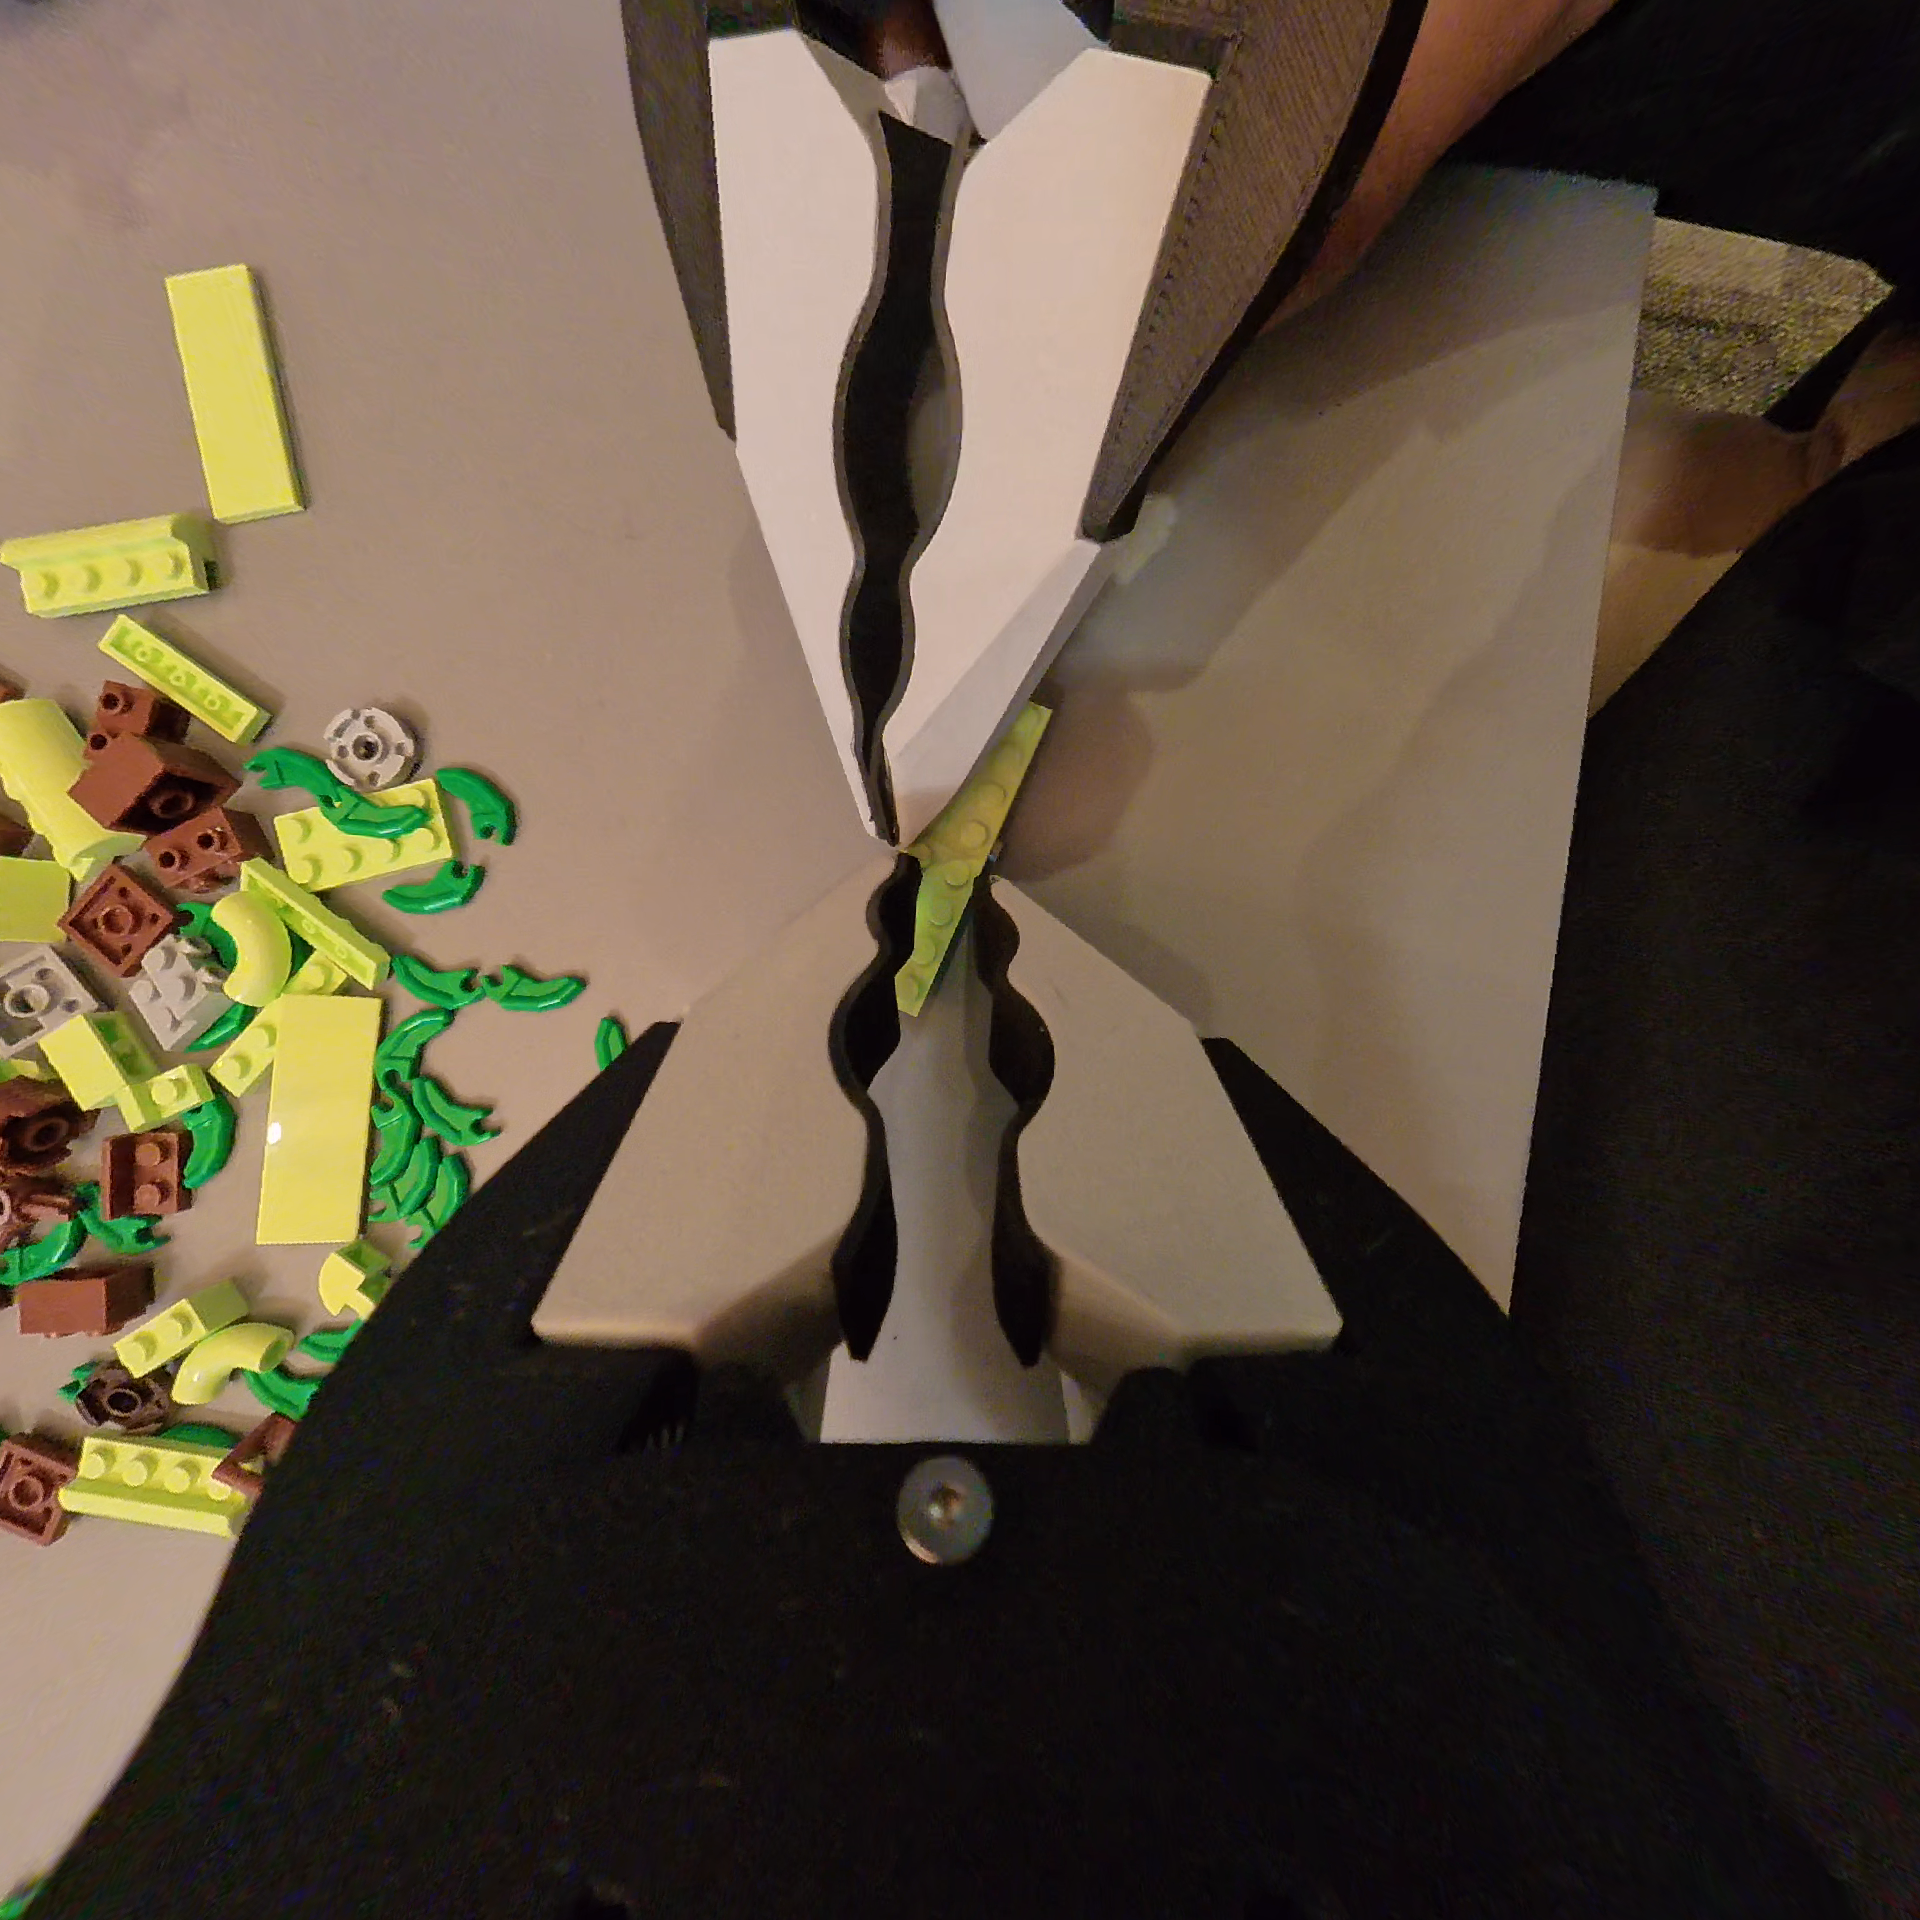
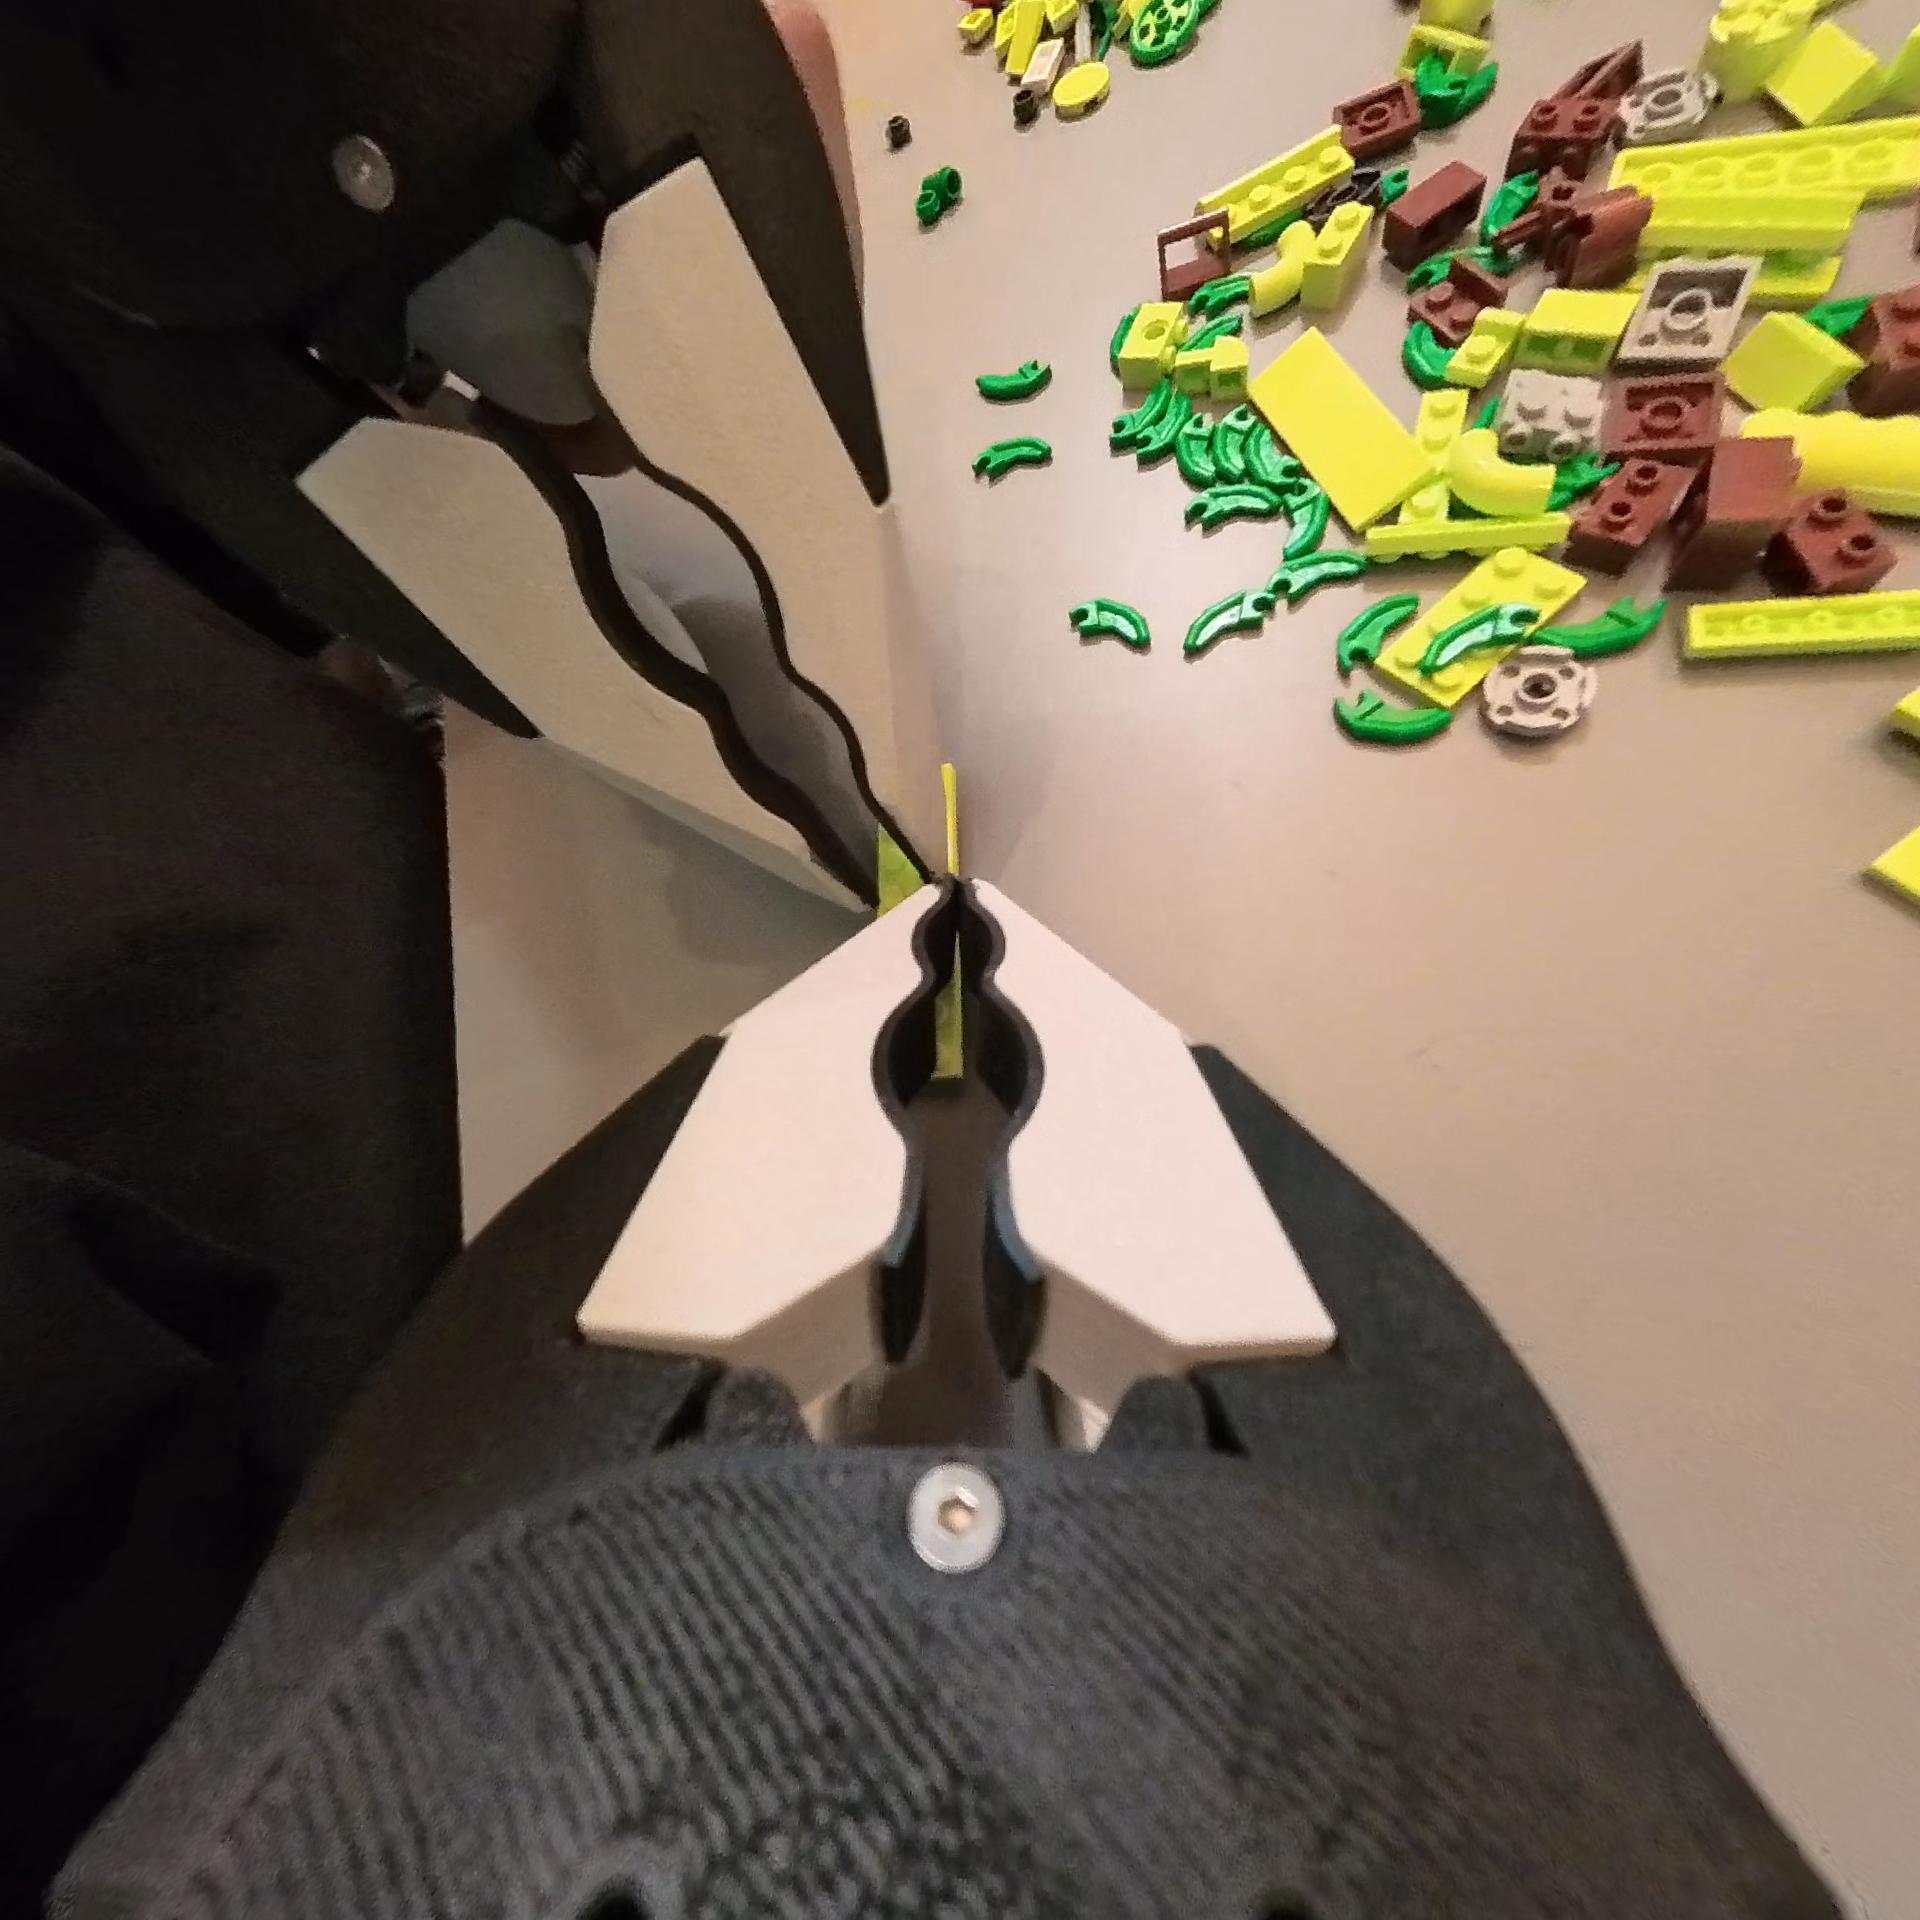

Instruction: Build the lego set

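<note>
My left gripper is shut on a lime green studded plate held above the grey table. My right gripper comes in from the top, tip to tip with the left one. In the right wrist view my right gripper is shut on a thin lime plate seen edge-on, which sticks out past the tips. The left gripper meets it from the upper left, with a lime bit at its tips. I cannot tell whether this is one piece or two pressed together.
A pile of loose lime, brown, grey and green leaf pieces lies on the table to the left; it shows at the upper right in the right wrist view. The table's edge runs close on the right, with dark clothing beyond. The tips of both grippers are at nearly the same place.
</note>
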`<action>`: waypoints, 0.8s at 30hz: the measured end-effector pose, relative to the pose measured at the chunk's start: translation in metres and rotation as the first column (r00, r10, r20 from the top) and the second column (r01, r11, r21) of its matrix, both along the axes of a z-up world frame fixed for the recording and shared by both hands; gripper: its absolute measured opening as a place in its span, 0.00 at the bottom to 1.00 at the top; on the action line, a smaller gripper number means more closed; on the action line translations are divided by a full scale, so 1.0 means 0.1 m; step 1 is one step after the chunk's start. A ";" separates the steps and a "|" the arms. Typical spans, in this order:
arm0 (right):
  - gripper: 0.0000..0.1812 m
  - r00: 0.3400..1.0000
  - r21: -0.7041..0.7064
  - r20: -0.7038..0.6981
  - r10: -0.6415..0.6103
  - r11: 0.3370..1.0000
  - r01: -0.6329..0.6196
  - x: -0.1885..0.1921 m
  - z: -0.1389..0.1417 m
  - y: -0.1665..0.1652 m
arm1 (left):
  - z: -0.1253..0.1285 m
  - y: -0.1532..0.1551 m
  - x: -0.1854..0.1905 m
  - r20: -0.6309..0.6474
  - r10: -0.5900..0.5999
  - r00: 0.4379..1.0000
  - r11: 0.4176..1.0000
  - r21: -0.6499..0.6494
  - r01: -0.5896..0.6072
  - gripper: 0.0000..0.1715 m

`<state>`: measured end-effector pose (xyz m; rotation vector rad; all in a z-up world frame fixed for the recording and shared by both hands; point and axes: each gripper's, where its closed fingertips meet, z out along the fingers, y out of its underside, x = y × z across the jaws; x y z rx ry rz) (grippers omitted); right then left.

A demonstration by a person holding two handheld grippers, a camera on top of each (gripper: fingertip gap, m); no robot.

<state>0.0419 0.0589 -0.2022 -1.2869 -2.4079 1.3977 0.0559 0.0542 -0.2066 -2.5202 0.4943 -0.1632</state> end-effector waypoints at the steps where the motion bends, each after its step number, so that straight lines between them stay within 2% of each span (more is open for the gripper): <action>1: 0.00 1.000 -0.009 0.011 -0.003 1.000 0.003 0.00 0.00 0.00 | 0.00 0.00 0.00 0.003 0.003 1.000 1.000 -0.001 -0.003 0.05; 11: 0.00 1.000 -0.005 0.012 -0.014 1.000 0.014 0.00 -0.01 0.00 | -0.01 0.00 0.00 0.007 0.016 1.000 1.000 0.005 -0.016 0.05; 17: 0.00 1.000 0.010 -0.004 -0.019 1.000 0.019 0.00 -0.01 0.01 | -0.02 0.00 0.00 -0.086 0.008 0.996 1.000 0.019 -0.006 0.05; 20: 0.00 1.000 -0.002 0.005 -0.025 1.000 0.025 -0.01 0.00 0.02 | -0.02 0.01 0.00 -0.054 0.016 0.998 0.999 0.035 -0.015 0.05; 24: 0.13 0.999 -0.071 -0.046 -0.014 0.997 0.011 0.01 0.13 0.02 | -0.01 0.02 0.01 0.004 0.029 1.000 0.999 0.041 -0.029 0.05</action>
